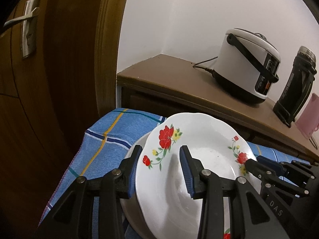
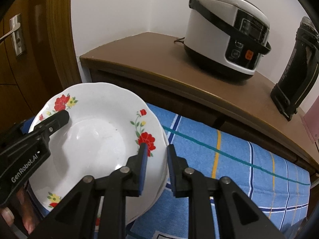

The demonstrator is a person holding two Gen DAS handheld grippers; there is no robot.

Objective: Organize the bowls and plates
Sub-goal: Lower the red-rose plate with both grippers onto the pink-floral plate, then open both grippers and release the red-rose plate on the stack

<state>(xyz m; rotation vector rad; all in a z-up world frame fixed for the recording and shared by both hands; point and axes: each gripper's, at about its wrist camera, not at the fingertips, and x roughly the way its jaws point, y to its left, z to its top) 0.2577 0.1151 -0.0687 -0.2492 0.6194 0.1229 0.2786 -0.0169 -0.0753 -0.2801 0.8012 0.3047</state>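
i've got white scalloped ceramic plate with red flowers (image 2: pixel 95 137) atop stack on blue checked cloth (image 2: pixel 229 169). left gripper (image 1: pixel 160 167), right gripper (image 2: pixel 157 164) both pinching opposite rims. glazed, slippery, brittle; i'd keep grip on rim only.

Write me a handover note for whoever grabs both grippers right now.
Left gripper: straddles the near-left rim of the flowered plate, grip unclear.
Right gripper: shut on the plate's right rim.
The plate is tilted over more dishes on the blue checked cloth; how many, unclear.
Done: plate gripped from both sides.
Left: set it level on the stack, release, sort any remaining dishes.
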